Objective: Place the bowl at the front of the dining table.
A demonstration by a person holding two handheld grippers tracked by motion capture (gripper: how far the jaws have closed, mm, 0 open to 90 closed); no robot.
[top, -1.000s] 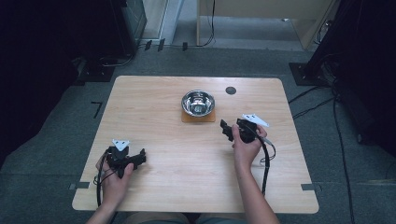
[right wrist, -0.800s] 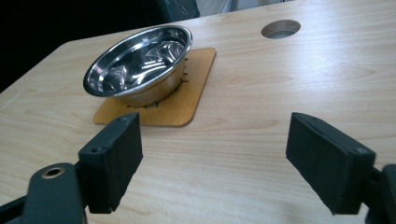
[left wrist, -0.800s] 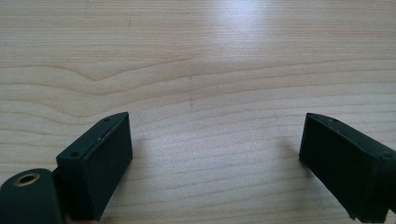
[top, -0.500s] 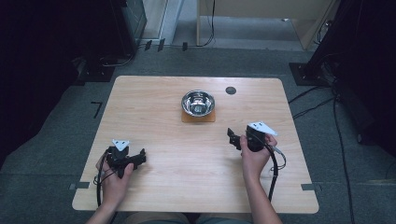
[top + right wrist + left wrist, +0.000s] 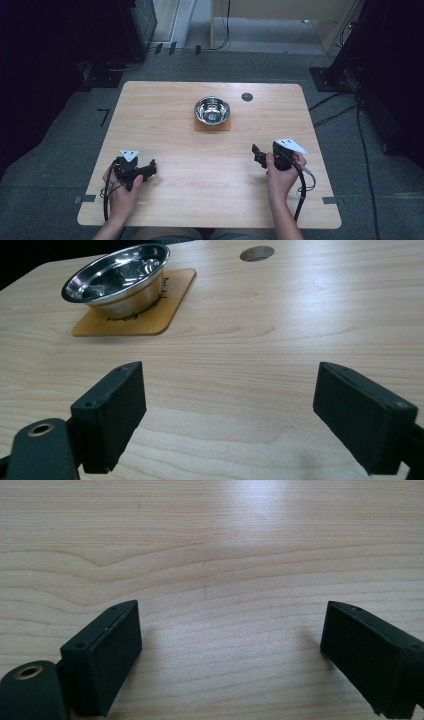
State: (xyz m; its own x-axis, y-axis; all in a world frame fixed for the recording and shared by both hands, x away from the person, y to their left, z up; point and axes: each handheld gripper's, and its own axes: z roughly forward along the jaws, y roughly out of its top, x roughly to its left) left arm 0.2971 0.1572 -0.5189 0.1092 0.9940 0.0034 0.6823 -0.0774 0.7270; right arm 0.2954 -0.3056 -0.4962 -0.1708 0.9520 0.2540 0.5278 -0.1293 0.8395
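Right claw [image 5: 258, 155] spread wide, nothing between jaws after opening further, low over worktop [image 5: 210, 165], well apart from bowl [image 5: 212, 109] on mat [image 5: 212, 125]. Left claw [image 5: 148, 170] likewise spread, nothing pinched.

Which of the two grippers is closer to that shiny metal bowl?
The right gripper. It sits toward the person from the metal bowl, off to the right. The left gripper lies farther back, near the table's left front corner.
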